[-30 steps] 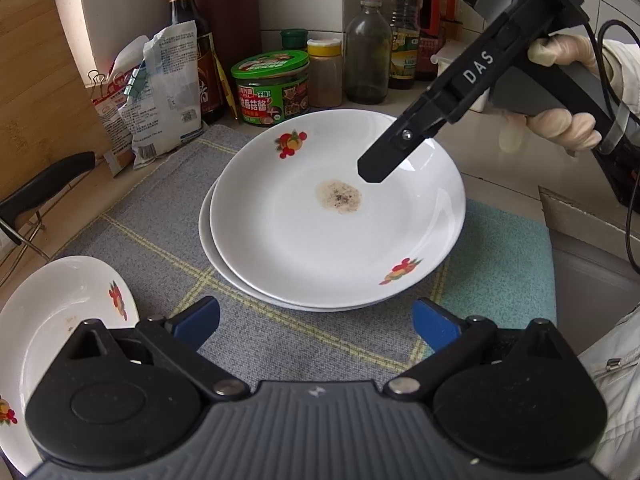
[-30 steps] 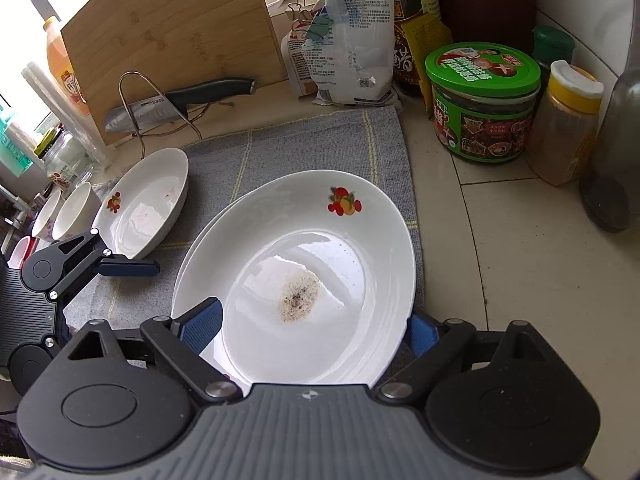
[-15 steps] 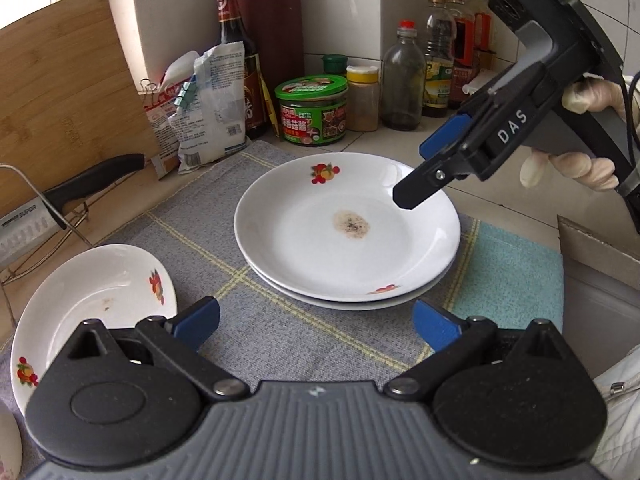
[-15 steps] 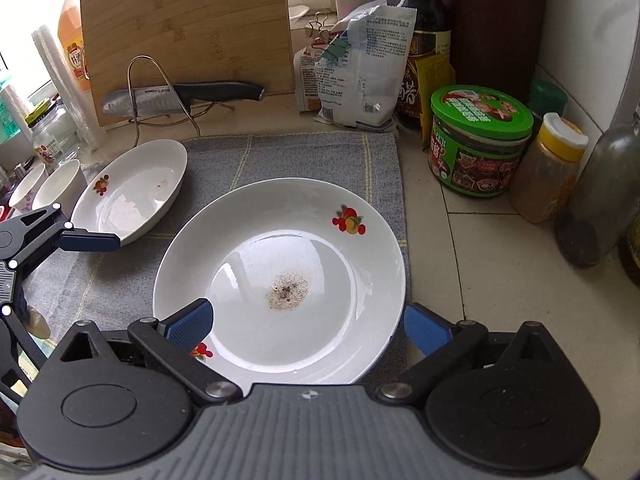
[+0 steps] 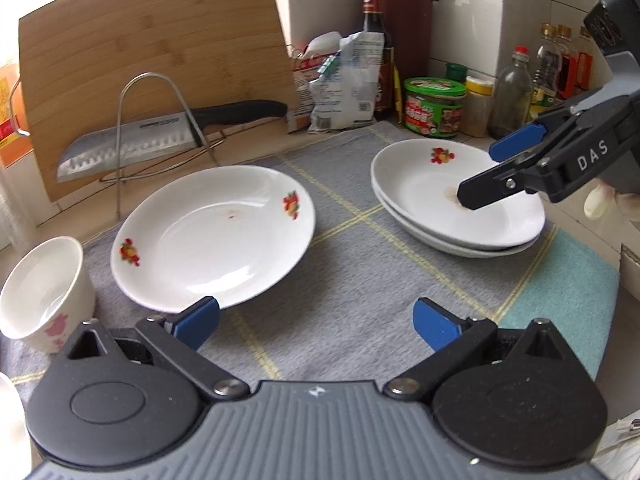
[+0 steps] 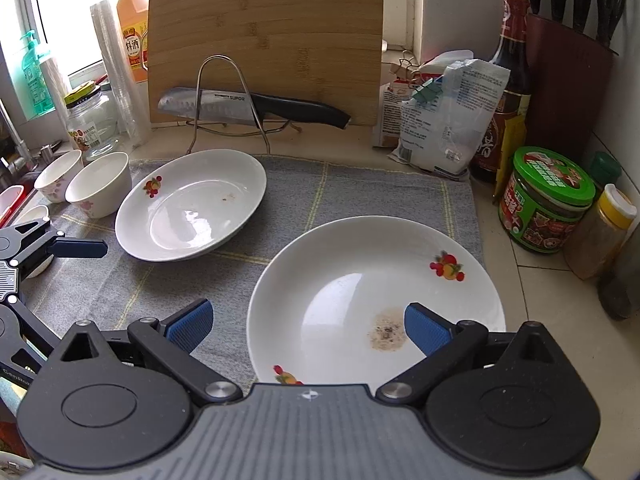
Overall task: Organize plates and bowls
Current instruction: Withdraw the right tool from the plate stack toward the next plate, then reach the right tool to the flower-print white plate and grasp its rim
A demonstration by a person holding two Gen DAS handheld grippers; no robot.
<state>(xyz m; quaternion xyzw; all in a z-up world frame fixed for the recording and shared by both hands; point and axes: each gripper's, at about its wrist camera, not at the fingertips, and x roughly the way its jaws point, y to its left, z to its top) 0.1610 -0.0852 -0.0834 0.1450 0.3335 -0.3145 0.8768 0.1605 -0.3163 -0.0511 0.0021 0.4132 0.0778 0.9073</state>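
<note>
Two plates [image 5: 456,216] already sit stacked at the right of the grey mat [image 5: 352,288] on the table. A third plate [image 5: 212,236] lies alone to the left, not yet added. The bowls [image 6: 98,184] at the far left look unsorted: two stand side by side, with perhaps more cut off at the edge. The right gripper [image 6: 306,324] hangs over the stack, its fingers having just spread wide, nothing between them. The left gripper [image 5: 316,322] is near the lone plate, fingers spread and empty.

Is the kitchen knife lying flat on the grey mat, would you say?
No, the knife rests in a wire stand behind the mat.
</note>
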